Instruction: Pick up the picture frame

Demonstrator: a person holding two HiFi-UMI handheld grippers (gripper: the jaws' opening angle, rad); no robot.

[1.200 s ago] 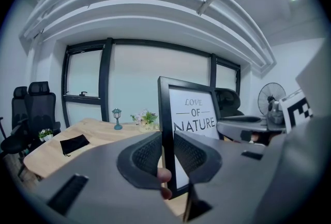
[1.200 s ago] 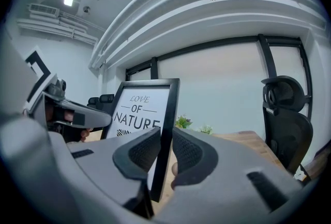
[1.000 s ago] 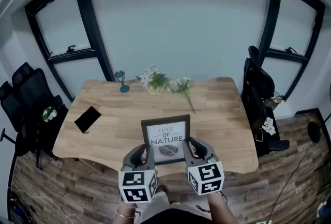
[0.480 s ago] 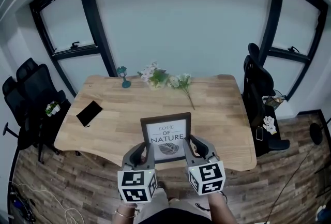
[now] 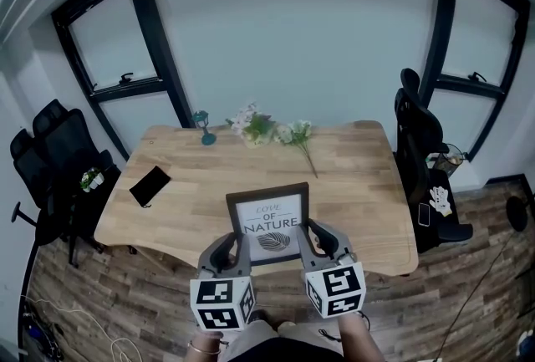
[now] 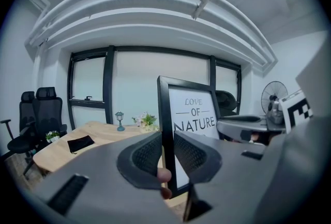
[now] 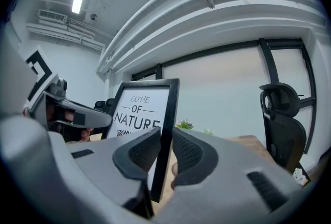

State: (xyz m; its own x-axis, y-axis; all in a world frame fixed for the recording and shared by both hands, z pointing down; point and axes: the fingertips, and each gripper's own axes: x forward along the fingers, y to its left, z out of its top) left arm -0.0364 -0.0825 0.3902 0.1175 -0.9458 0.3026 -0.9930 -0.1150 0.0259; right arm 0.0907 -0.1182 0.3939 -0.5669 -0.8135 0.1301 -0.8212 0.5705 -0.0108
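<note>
The picture frame (image 5: 268,222) is upright at the near edge of the table (image 5: 359,185). Your left gripper (image 5: 233,249) squeezes its left side. Your right gripper (image 5: 313,242) squeezes its right side.

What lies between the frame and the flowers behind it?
Only bare wood of the table, as the head view shows. The flowers trail one stem toward the frame, and it stops short.

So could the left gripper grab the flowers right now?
Probably not. The left gripper is shut on the left edge of the picture frame, and the flowers lie at the far side of the table, beyond the frame.
</note>
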